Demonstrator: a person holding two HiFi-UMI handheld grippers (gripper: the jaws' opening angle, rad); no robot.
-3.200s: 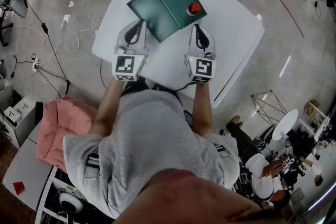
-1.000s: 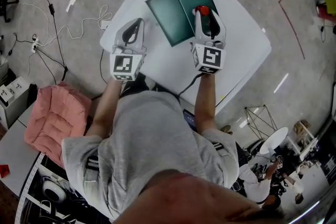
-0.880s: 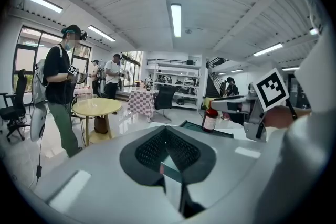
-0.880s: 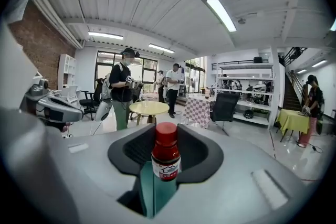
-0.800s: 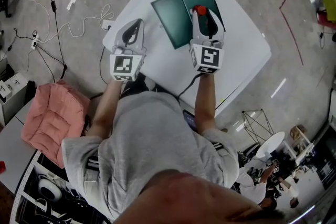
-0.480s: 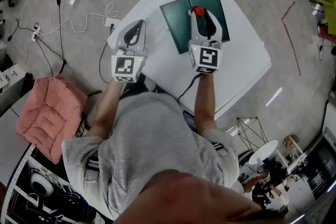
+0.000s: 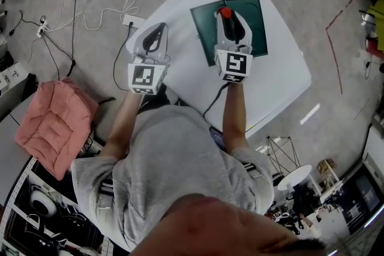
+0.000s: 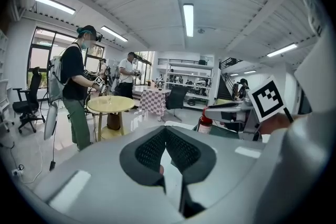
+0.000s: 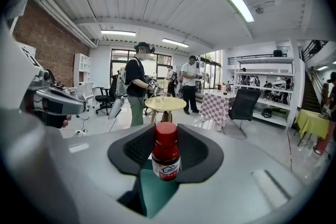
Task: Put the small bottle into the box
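The small bottle (image 7: 225,12) has a red cap and a white label. It stands upright on the open dark green box (image 7: 253,16), near the box's far edge. My right gripper (image 7: 227,20) is shut on the bottle (image 9: 166,158), one pad against each side, with green box surface (image 9: 155,192) showing below it. My left gripper (image 7: 157,29) hovers over the white table's left part, shut and holding nothing; in its own view the pads (image 8: 153,148) meet at the tips. From there the bottle (image 8: 205,124) shows to the right.
The white table (image 7: 282,69) has its left edge just beside my left gripper. Cables (image 7: 90,15) run over the floor to the left, and a pink cushion (image 7: 51,129) lies behind. People stand round a small round table (image 9: 165,104) beyond.
A few seconds ago my right gripper was back near the table's front edge; it has since reached forward and closed round the bottle. Over the last second only the head view has shifted.
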